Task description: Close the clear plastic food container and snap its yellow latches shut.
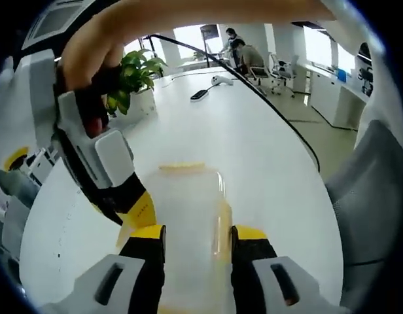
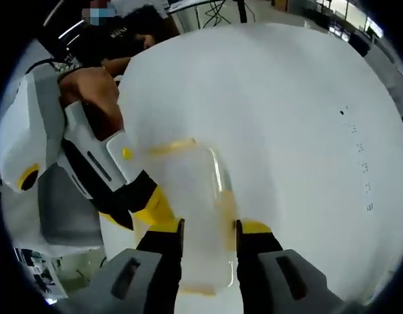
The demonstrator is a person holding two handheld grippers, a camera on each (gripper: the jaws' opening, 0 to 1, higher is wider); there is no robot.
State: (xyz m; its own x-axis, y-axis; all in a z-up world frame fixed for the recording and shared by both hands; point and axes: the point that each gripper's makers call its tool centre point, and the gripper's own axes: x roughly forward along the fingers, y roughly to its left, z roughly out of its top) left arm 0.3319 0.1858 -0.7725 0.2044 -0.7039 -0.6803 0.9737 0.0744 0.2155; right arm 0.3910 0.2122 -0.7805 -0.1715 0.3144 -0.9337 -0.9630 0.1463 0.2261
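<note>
Clear container (image 1: 188, 222), yellow latches (image 1: 182, 167), tabletop.

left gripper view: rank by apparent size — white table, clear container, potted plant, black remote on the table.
1. White table, largest by far.
2. Clear container, though it sits close to the camera, which inflates it.
3. Potted plant, farther back, so likely bigger than it looks.
4. Black remote, smallest, farthest away.

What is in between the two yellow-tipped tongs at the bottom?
In both views, the clear plastic container with yellow latches sits between each tongs' tips, left and right.
</note>
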